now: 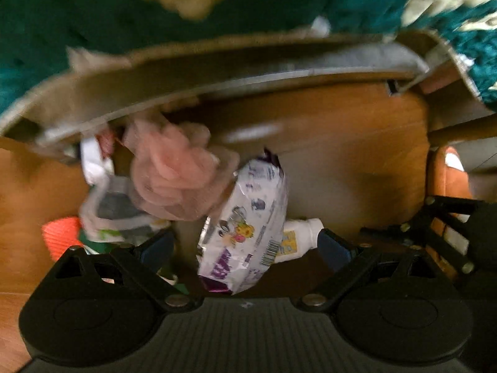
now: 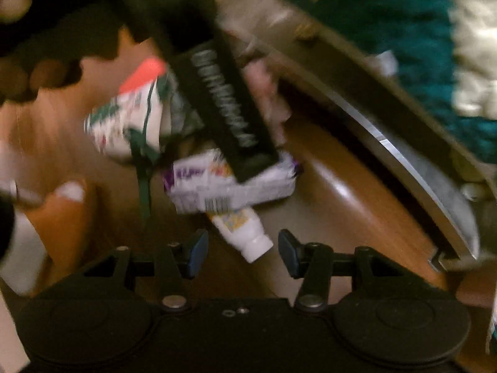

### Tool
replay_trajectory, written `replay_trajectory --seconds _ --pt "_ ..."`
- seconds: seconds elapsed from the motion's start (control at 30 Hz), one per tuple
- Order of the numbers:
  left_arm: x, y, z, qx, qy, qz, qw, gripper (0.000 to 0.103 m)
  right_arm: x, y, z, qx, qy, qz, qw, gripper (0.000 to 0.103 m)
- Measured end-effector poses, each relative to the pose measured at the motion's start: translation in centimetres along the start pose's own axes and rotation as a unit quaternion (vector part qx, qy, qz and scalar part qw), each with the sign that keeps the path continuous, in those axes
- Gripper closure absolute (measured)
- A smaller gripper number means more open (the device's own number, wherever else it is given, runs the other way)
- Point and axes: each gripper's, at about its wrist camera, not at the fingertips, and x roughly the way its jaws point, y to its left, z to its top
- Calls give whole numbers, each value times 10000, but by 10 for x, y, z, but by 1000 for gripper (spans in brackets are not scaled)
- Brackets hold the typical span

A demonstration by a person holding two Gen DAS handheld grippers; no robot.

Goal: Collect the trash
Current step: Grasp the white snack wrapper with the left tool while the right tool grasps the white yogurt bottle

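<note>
You had most of the job ahead of you, by my reading: the trash lay loose on the wooden desk (image 1: 357,143), and no bin or bag for it showed in either view.

Your left gripper (image 1: 245,244) stood wide open, with the white-and-purple wrapper (image 1: 251,220) lying between its fingers, not pinched as far as I could judge. Your right gripper (image 2: 242,253) was open too, holding nothing, with the small white bottle (image 2: 245,230) just ahead of it, its cap toward the gap.

A crumpled pink bag (image 1: 174,171), a white printed bag (image 2: 124,121) and something orange (image 1: 60,233) sat beside the wrapper.

Both views were badly blurred. The left gripper's dark body crossed the right view and covered part of the pile. What the grey-edged panel (image 1: 217,71) behind the trash belonged to, I couldn't tell.
</note>
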Motion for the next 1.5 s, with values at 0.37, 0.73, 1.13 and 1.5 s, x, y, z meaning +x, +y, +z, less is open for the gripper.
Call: replay_trajectory --seconds 0.37,0.73,1.13,1.5 --pt "90 7 13 -370 582 -158 9975 4 72 7 0 -728 62 -135 9972 53" --pt "124 22 18 -742 660 -298 9946 13 103 20 -3 -976 -77 -74 9952 49" --pt "119 32 16 -962 702 -71 9929 66 120 47 -2 -1095 441 -290 9926 50" --pt "63 24 12 -1268 706 -313 9889 74 68 60 -5 3 761 -443 9961 52"
